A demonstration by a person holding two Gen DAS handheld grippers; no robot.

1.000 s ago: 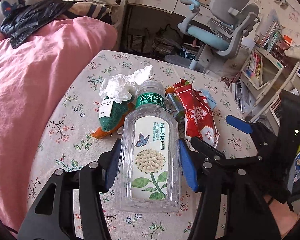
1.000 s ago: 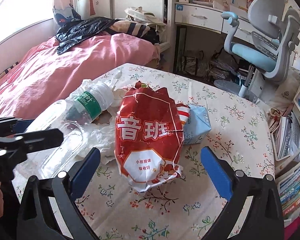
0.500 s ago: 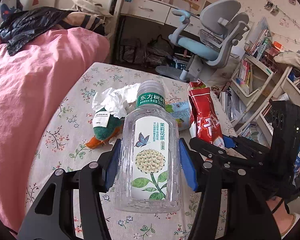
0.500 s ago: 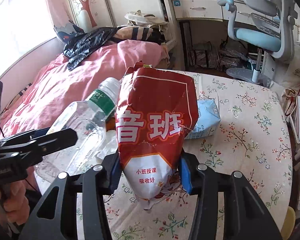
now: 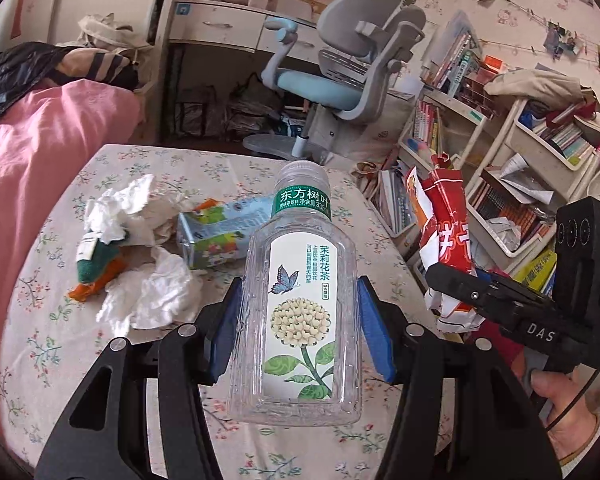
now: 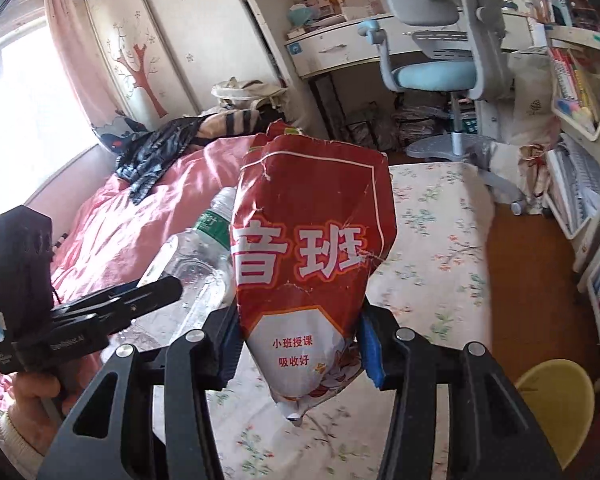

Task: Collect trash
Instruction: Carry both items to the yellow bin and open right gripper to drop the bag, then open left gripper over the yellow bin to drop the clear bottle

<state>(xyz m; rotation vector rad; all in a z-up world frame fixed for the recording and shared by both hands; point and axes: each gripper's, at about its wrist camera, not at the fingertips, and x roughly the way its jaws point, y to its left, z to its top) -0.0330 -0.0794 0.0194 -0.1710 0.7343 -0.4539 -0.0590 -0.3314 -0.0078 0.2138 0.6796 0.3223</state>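
Observation:
My left gripper (image 5: 298, 332) is shut on an empty clear tea bottle (image 5: 300, 304) with a green cap band and holds it above the floral table (image 5: 44, 320). My right gripper (image 6: 300, 344) is shut on a red snack bag (image 6: 308, 256) and holds it up in the air to the right of the bottle; the bag also shows in the left wrist view (image 5: 446, 232). Crumpled white tissues (image 5: 144, 292), a green and orange wrapper (image 5: 94, 268) and a small blue carton (image 5: 216, 236) lie on the table.
A pink bed (image 5: 28, 160) lies along the table's left side. A grey and blue desk chair (image 5: 348, 64) and a desk stand behind. Bookshelves (image 5: 512, 184) are on the right. A yellow stool (image 6: 556, 404) stands by the table's right side.
My right gripper closed on the red snack bag and lifted it off the table. My left gripper rose higher with the bottle. The blue carton and more tissue now lie uncovered.

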